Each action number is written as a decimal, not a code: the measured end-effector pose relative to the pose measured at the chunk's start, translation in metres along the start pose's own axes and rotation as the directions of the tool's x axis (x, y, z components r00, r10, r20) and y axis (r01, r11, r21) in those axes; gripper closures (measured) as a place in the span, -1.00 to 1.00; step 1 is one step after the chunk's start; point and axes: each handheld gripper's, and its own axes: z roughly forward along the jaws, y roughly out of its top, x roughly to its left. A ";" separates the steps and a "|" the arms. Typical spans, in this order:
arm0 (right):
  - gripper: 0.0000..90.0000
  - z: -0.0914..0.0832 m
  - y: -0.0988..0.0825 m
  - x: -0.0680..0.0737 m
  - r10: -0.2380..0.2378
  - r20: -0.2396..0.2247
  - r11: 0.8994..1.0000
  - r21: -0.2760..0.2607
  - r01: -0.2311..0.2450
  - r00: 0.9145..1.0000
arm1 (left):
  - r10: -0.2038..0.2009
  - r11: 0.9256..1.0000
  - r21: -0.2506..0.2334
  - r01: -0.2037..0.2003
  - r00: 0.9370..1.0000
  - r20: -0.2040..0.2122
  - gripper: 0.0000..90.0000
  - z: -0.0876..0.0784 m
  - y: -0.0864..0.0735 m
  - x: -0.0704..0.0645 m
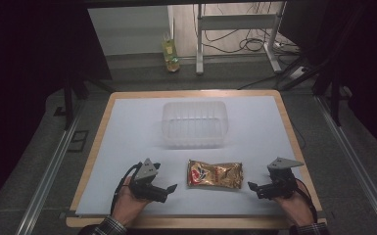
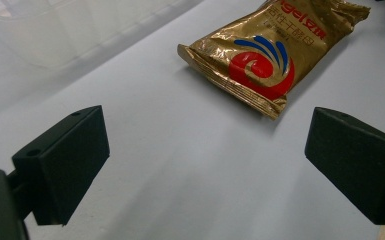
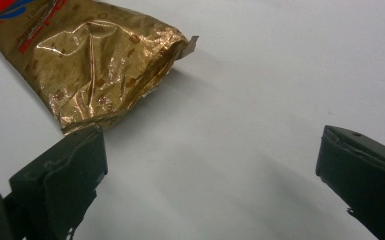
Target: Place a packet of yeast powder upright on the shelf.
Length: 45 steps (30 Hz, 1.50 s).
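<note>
A gold foil snack bag (image 1: 214, 175) with a red and blue emblem lies flat on the white sheet near the front of the table. My left gripper (image 1: 169, 191) rests to its left, open, jaws pointing toward the bag. In the left gripper view the bag (image 2: 272, 52) lies ahead and to the right of the gripper (image 2: 205, 160), nothing between the jaws. My right gripper (image 1: 252, 187) sits to the bag's right, open, pointing at it. In the right gripper view the crinkled bag end (image 3: 87, 60) lies just beyond the left jaw of the gripper (image 3: 210, 175).
A clear plastic tub (image 1: 194, 123) stands on the white sheet behind the bag, its wall visible in the left gripper view (image 2: 55, 30). The wooden table edge (image 1: 98, 142) frames the sheet. A bottle (image 1: 170, 53) stands on the floor beyond the table.
</note>
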 end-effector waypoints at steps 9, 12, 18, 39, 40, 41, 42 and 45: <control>-1.00 0.001 0.000 0.000 -0.009 0.000 1.000 0.009 0.009 1.000 | 0.013 1.000 -0.018 -0.013 1.000 -0.007 -0.73 0.001 0.009 -0.003; -1.00 0.001 0.000 0.000 -0.007 -0.002 1.000 0.005 0.007 1.000 | 0.022 0.999 -0.033 -0.022 1.000 0.004 -0.61 0.002 0.012 -0.003; -1.00 0.001 0.000 0.000 -0.007 -0.001 1.000 0.004 0.007 1.000 | 0.042 0.998 -0.046 -0.041 0.999 0.029 -0.20 0.011 0.020 -0.004; -1.00 0.004 0.002 0.000 -0.017 -0.008 1.000 0.009 0.017 1.000 | 0.084 0.995 -0.052 -0.080 0.993 0.087 0.95 0.054 0.041 -0.011; -1.00 0.005 0.002 0.000 -0.018 -0.009 1.000 0.009 0.018 1.000 | 0.087 0.995 -0.048 -0.083 0.992 0.090 0.97 0.056 0.042 -0.012; -1.00 0.005 0.002 0.000 -0.018 -0.010 1.000 0.008 0.018 1.000 | 0.093 0.995 -0.043 -0.089 0.992 0.091 0.98 0.058 0.042 -0.013; -1.00 0.005 0.002 0.000 -0.021 -0.011 1.000 0.008 0.021 1.000 | 0.097 0.995 -0.037 -0.094 0.991 0.089 0.99 0.060 0.042 -0.014; -1.00 0.006 0.004 0.001 -0.029 -0.014 1.000 0.008 0.029 0.999 | 0.109 0.994 -0.024 -0.108 0.990 0.085 0.99 0.066 0.042 -0.015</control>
